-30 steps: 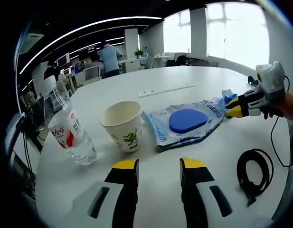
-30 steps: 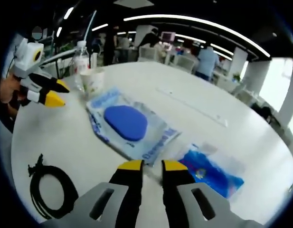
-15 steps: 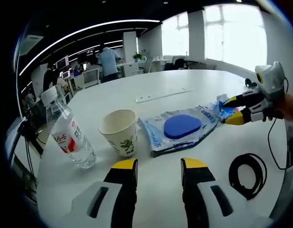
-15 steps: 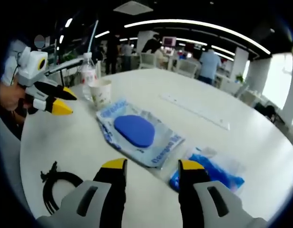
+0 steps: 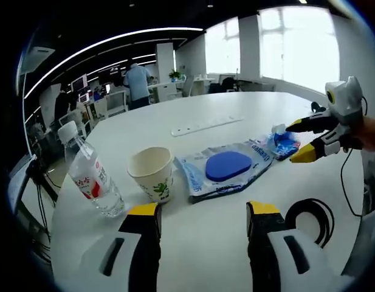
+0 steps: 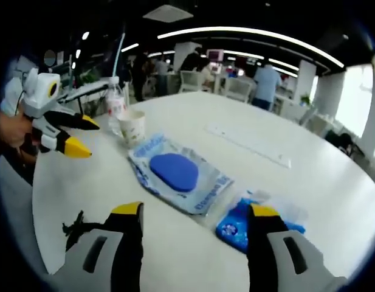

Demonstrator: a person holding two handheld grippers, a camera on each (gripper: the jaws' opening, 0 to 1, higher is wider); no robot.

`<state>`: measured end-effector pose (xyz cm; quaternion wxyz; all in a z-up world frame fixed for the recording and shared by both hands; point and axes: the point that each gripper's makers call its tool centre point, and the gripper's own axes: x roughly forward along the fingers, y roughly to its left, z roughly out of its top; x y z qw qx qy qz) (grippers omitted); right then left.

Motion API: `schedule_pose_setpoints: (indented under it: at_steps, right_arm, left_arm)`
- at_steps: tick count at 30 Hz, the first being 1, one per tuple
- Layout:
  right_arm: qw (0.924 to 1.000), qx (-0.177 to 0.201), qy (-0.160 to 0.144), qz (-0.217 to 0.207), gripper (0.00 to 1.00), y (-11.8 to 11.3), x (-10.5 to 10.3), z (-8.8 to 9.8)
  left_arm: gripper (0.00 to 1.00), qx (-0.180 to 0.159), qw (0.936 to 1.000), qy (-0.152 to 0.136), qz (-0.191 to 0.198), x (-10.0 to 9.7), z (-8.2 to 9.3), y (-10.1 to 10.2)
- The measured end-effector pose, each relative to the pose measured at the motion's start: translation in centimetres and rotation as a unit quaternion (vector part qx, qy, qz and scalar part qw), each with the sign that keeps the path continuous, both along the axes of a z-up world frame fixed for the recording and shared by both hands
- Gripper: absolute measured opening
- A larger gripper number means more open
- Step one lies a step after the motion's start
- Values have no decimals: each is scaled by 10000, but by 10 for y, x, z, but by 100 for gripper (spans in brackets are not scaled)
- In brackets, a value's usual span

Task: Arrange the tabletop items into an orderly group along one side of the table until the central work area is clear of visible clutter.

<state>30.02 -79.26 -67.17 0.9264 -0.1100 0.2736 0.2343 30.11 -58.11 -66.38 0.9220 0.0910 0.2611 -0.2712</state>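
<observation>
On the white round table (image 5: 205,237) stand a clear water bottle (image 5: 90,179) with a red label and a paper cup (image 5: 152,173). Right of the cup lies a clear packet holding a blue pad (image 5: 227,166), then a small blue packet (image 5: 283,143). My left gripper (image 5: 202,216) is open and empty, short of the cup and packet. The right gripper (image 5: 299,141) hangs open beside the small blue packet. In the right gripper view my right gripper (image 6: 193,214) is open over the table, with the small blue packet (image 6: 236,226) between its fingers' line and the pad packet (image 6: 175,172) ahead.
A coiled black cable (image 5: 310,216) lies near the table's edge, also the cable (image 6: 78,224) in the right gripper view. A long white power strip (image 5: 205,125) lies across the far table. Beyond are desks, chairs and people in an office.
Both grippers have opened wider, the right from nearly shut a second ago. Both cameras pulled back slightly, so the items sit a little farther off.
</observation>
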Motion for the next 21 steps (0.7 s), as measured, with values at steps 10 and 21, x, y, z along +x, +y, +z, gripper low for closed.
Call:
schedule_pose_setpoints:
  at_steps: [10,21]
  right_arm:
    - [9998,105,-99,151,83,8,-10,15]
    - [9993,315,-72,179,89,13,-26,24]
  left_arm:
    - [84,-188,9998,14,42,-6,9,-4]
    - [98,-283,9996,-22,20,-18,16,-7]
